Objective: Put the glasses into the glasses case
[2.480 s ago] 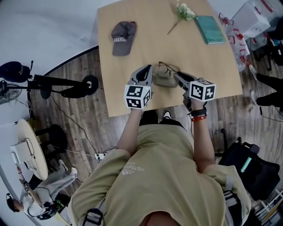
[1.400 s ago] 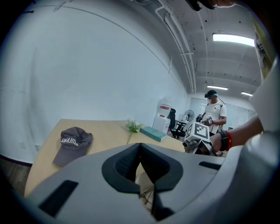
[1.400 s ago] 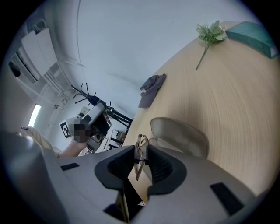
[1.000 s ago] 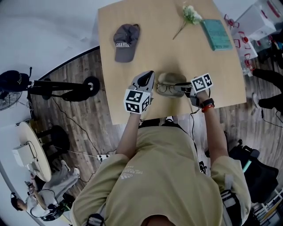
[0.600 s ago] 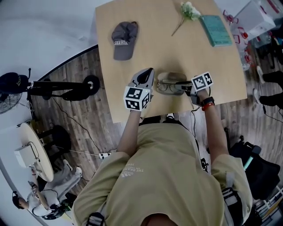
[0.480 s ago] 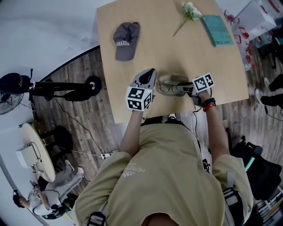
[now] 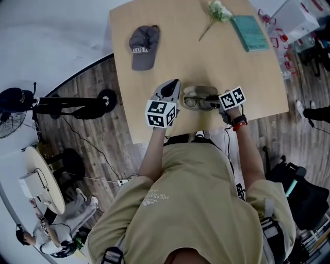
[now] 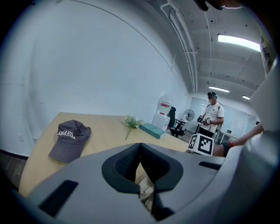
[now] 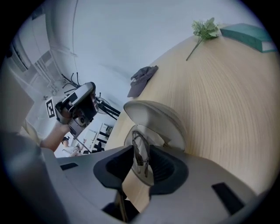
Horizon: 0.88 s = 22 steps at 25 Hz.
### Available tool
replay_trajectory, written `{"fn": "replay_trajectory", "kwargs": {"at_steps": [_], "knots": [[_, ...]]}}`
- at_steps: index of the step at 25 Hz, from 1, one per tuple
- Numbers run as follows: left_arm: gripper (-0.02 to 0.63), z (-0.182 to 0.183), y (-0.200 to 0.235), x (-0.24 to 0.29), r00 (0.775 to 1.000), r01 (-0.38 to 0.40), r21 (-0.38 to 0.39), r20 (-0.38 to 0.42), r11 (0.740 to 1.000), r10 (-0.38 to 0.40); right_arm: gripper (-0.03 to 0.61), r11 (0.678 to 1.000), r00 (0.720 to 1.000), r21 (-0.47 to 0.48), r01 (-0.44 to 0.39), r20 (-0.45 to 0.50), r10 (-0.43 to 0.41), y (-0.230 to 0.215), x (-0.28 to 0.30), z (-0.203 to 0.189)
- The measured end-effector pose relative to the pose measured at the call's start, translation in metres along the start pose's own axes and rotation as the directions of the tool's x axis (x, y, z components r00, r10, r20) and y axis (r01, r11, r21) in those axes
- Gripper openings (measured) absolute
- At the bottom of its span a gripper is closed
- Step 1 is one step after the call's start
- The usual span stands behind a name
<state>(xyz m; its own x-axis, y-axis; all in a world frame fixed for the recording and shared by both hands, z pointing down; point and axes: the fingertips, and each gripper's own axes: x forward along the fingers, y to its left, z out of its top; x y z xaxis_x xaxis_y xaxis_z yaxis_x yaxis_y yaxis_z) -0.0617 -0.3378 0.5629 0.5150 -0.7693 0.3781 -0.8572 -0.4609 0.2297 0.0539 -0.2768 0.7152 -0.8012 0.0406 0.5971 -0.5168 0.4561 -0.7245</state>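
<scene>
An open, pale grey glasses case (image 7: 201, 91) lies near the wooden table's (image 7: 180, 46) front edge. The thin-framed glasses (image 7: 192, 101) rest inside it. My right gripper (image 7: 202, 99) reaches in from the right. In the right gripper view the glasses (image 9: 140, 153) stand between its jaws (image 9: 140, 158), which are opening and show slight gaps on either side; the case lid (image 9: 157, 116) rises behind. My left gripper (image 7: 177, 85) sits at the case's left end. Its tips (image 8: 140, 146) meet, and a pale bit of the case rim shows pinched lower in the gap.
A grey cap (image 7: 143, 46) lies at the table's far left. A white flower sprig (image 7: 214, 13) and a teal book (image 7: 249, 33) lie at the far right. A person (image 8: 213, 116) stands in the room's background. Past the near edge are a black stand (image 7: 77, 100) and wooden floor.
The right gripper has brought the glasses from above the case down into it. It has since sunk slightly, with its jaws spreading. The left gripper has stayed at the case's left end.
</scene>
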Motion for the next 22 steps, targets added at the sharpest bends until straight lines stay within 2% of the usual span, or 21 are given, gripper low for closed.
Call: {"fn": "replay_trajectory", "kwargs": {"at_steps": [9,15,17,18,19,20,22], "knots": [[0.023,-0.006,-0.007,-0.001,1.000,0.011,-0.008,-0.016,1.000,-0.011,0.150,0.989,0.990,-0.041,0.139,0.008,-0.139,-0.006,-0.001,-0.004],[0.022,-0.006,-0.014,-0.002,0.999,0.026,-0.001,-0.018,1.000,-0.026,0.186,0.958,0.963,-0.103,0.269,0.000,-0.271,-0.012,-0.001,-0.010],[0.023,-0.006,-0.017,-0.002,0.999,0.029,0.001,-0.016,1.000,-0.029,0.190,0.936,0.946,-0.147,0.321,0.004,-0.324,-0.015,-0.003,-0.011],[0.023,-0.007,-0.018,-0.002,0.999,0.030,0.001,-0.015,1.000,-0.030,0.119,0.914,0.931,-0.189,0.360,0.007,-0.365,-0.017,-0.004,-0.011],[0.023,-0.007,-0.019,-0.002,0.999,0.032,0.001,-0.015,0.999,-0.032,0.094,0.888,0.915,-0.233,0.395,0.017,-0.403,-0.019,-0.005,-0.010],[0.021,-0.007,-0.020,-0.002,0.999,0.032,0.001,-0.015,0.999,-0.032,0.094,0.868,0.903,-0.265,0.419,0.028,-0.428,-0.019,-0.005,-0.009],[0.022,-0.008,-0.021,-0.003,0.999,0.033,0.001,-0.014,0.999,-0.033,0.095,0.855,0.894,-0.277,0.439,0.046,-0.445,-0.019,-0.005,-0.006]]}}
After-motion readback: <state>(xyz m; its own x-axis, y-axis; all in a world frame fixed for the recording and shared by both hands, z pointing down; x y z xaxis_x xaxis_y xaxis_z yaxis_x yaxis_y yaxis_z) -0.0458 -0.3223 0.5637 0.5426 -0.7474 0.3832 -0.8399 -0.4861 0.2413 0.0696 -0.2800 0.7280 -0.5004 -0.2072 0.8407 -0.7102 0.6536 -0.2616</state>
